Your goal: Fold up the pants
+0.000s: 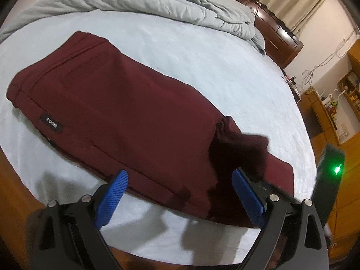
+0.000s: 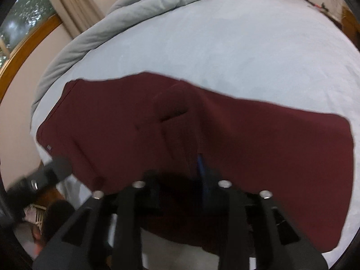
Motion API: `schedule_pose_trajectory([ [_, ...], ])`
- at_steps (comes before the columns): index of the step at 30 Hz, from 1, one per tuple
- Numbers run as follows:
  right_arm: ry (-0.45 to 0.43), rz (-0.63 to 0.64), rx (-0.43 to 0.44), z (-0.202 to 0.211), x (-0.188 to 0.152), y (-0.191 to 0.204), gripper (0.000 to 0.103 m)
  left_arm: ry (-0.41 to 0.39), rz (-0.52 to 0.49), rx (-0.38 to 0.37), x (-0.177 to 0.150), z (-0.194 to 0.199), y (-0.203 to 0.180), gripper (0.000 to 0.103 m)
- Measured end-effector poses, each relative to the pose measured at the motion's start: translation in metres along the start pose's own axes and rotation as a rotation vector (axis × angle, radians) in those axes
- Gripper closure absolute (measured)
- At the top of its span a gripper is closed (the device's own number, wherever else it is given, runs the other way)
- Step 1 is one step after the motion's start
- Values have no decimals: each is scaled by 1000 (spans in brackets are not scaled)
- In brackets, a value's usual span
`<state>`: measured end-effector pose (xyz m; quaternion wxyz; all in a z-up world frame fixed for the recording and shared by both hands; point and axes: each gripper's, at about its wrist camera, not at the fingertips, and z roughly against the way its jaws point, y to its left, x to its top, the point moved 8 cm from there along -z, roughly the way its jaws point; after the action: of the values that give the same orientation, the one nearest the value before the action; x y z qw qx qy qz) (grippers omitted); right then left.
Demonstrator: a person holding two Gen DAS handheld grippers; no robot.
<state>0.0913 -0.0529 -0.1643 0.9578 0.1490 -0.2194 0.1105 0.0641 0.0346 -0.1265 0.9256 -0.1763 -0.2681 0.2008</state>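
Note:
Dark red pants lie flat on the pale blue bed sheet, with a black label near the waistband at the left. My left gripper is open and empty, its blue pads just above the near edge of the pants. My right gripper is shut on a fold of the pants and lifts it. From the left wrist view that lifted fold shows as a dark bunch beside the right pad.
A grey duvet is heaped at the far side of the bed. A dark wooden headboard and wooden shelves stand to the right. The bed's wooden edge runs along the near side. A window is at left.

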Motion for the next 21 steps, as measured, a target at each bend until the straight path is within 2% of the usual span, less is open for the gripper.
schedule_pose_trajectory([
  [2, 2, 5, 60, 3, -3, 6, 44, 13, 11, -13, -1, -1, -2, 9],
  [3, 6, 12, 92, 6, -5, 10, 41, 23, 20, -21, -1, -2, -4, 9],
  [6, 26, 32, 201, 17, -13, 20, 40, 45, 38, -42, 1, -8, -6, 9],
  [9, 25, -5, 309, 40, -18, 15, 40, 68, 51, -45, 6, -14, -9, 9],
  [11, -6, -40, 313, 60, -20, 0, 41, 95, 58, -61, 7, -20, -13, 9],
  [14, -68, -134, 309, 91, -20, -39, 42, 143, 45, -48, 6, -34, -23, 9],
  [21, -163, -248, 208, 138, -29, -117, 42, 272, 65, -68, -13, -72, -45, 9],
])
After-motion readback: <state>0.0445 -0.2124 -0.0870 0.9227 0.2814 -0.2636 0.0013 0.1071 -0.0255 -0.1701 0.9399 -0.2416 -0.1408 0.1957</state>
